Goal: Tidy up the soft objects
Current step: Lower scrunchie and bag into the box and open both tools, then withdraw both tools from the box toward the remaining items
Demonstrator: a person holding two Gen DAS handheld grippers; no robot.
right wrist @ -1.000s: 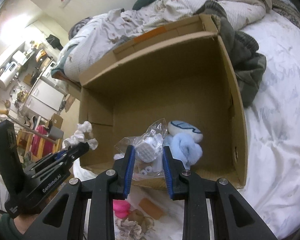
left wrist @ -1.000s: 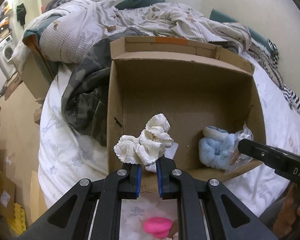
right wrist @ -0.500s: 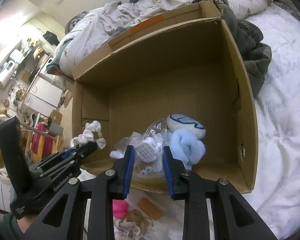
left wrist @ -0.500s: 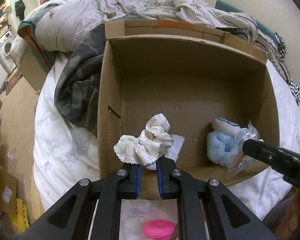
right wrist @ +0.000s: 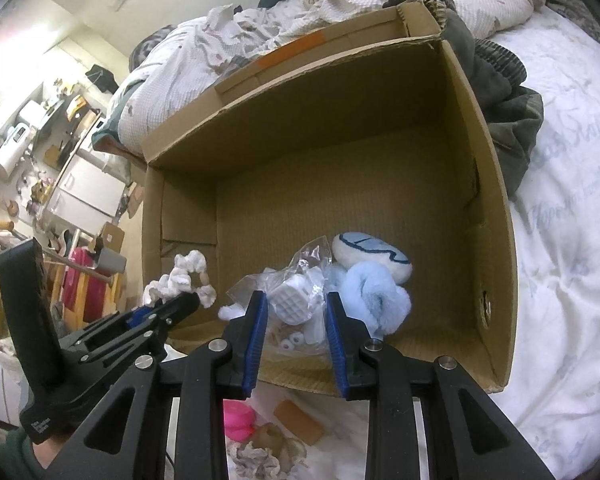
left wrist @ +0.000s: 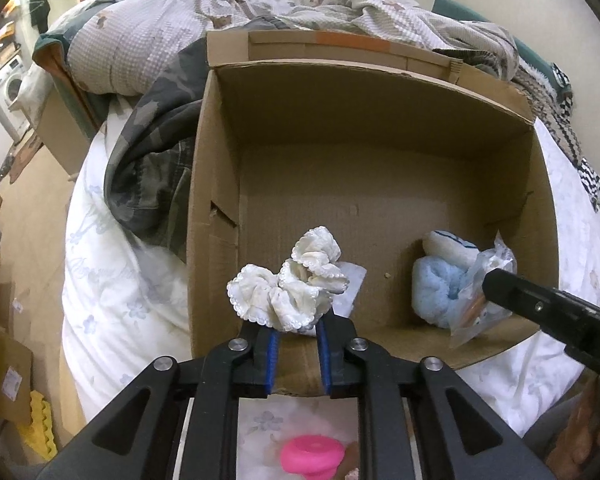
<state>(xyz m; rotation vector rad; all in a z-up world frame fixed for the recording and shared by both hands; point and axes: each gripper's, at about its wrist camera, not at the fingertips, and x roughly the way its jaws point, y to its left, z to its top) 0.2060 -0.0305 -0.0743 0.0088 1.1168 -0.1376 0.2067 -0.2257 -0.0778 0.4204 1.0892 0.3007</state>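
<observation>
An open cardboard box [left wrist: 228,184] [right wrist: 496,216] stands on the bed. My left gripper [left wrist: 296,332] is shut on a white frilly scrunchie [left wrist: 292,292] and holds it over the box's near left edge; it also shows in the right wrist view [right wrist: 180,280]. My right gripper [right wrist: 296,320] is shut on a clear plastic bag of small white items [right wrist: 296,296], over the box's near edge. The bag shows at the right in the left wrist view [left wrist: 480,280]. A light blue plush [right wrist: 372,292] [left wrist: 436,292] and a white and blue plush [right wrist: 372,256] lie inside the box.
A pink round object [left wrist: 312,454] [right wrist: 238,418], a tan block [right wrist: 298,426] and a beige crumpled item [right wrist: 256,460] lie on the white sheet before the box. A camouflage garment [left wrist: 152,168] and rumpled bedding [left wrist: 300,4] lie around the box. Cardboard lies on the floor [left wrist: 8,376] at left.
Both grippers have moved forward toward the box with their loads. The box now looks larger and nearer, and the scrunchie and bag hang over its near edge.
</observation>
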